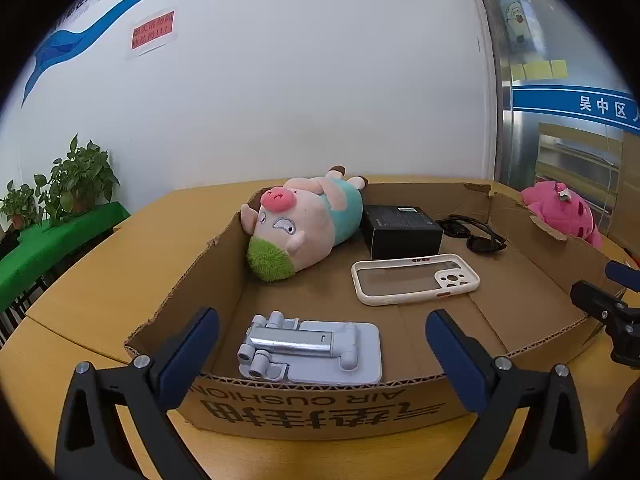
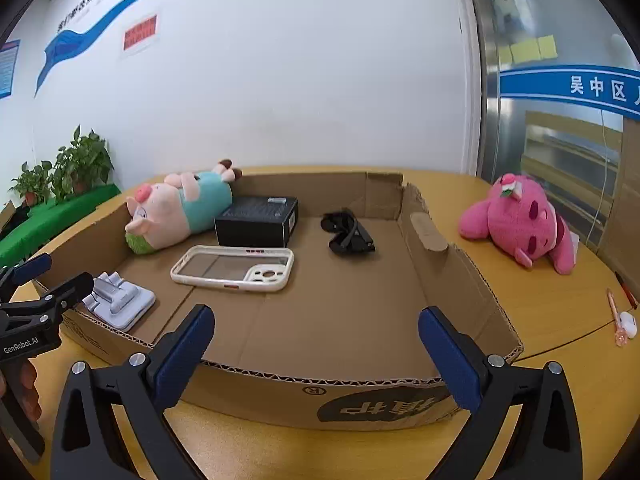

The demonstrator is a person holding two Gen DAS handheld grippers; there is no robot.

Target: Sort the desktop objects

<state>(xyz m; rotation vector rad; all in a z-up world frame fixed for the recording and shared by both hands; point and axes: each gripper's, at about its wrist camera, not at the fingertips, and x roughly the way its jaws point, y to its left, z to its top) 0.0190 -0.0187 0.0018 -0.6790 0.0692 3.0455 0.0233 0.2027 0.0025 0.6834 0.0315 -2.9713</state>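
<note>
A shallow cardboard tray (image 1: pixel 312 404) (image 2: pixel 452 264) lies on the yellow table. Inside it are a pig plush (image 1: pixel 300 220) (image 2: pixel 180 208), a black box (image 1: pixel 400 230) (image 2: pixel 258 220), dark sunglasses (image 1: pixel 476 234) (image 2: pixel 348 232), a white phone case (image 1: pixel 414 278) (image 2: pixel 234 268) and a folded grey phone stand (image 1: pixel 312 346) (image 2: pixel 120 300). A pink plush (image 2: pixel 524 220) (image 1: pixel 564 210) lies outside the tray to its right. My left gripper (image 1: pixel 322 344) stands open over the tray's near wall, with the stand beyond it. My right gripper (image 2: pixel 316 340) is open at the near wall, nothing between its fingers.
A pen and a small white earbud case (image 2: pixel 626 322) lie on the table at the far right. Potted plants (image 2: pixel 64 172) stand on a green shelf at the left. A white wall backs the table, and a glass door (image 2: pixel 560 120) is at the right.
</note>
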